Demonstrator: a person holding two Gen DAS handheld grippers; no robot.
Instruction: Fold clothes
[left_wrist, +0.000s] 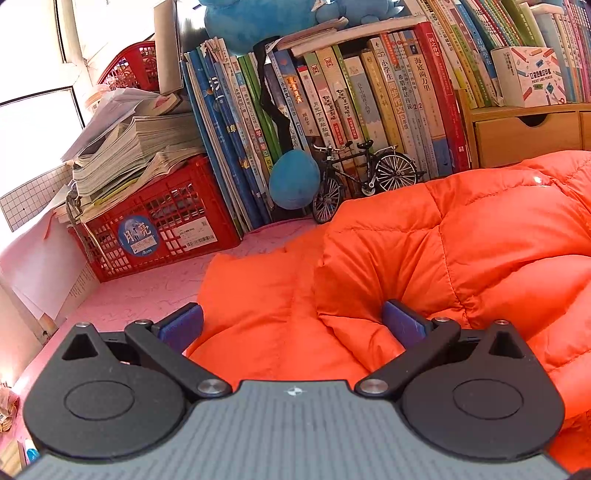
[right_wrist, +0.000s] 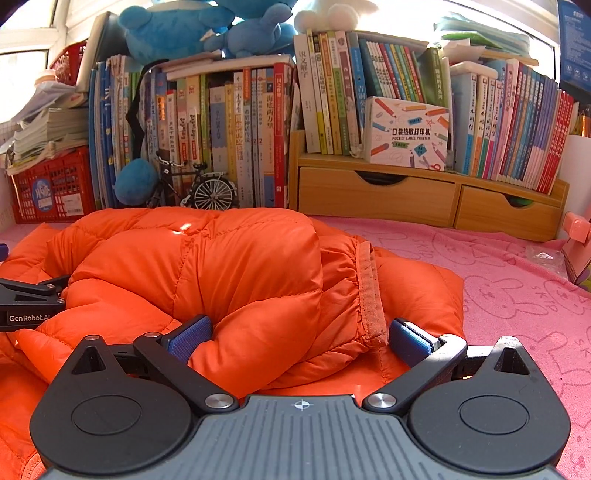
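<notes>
An orange quilted down jacket (left_wrist: 424, 251) lies bunched on the pink cloth-covered table (left_wrist: 147, 291). My left gripper (left_wrist: 291, 325) is open, its blue pads wide apart, with a fold of the jacket lying between them. In the right wrist view the jacket (right_wrist: 229, 280) is a puffy heap with a fabric strip (right_wrist: 369, 291) running down its right side. My right gripper (right_wrist: 299, 339) is open too, its blue pads on either side of the jacket's near edge. The left gripper's black body (right_wrist: 29, 299) shows at the far left, against the jacket.
Rows of books (right_wrist: 229, 136) and a wooden drawer shelf (right_wrist: 406, 195) line the back. A red crate (left_wrist: 159, 229) with stacked papers stands at the left. A model bicycle (left_wrist: 362, 177) and a blue plush (left_wrist: 293, 181) stand behind the jacket. Pink cloth (right_wrist: 517, 295) shows at the right.
</notes>
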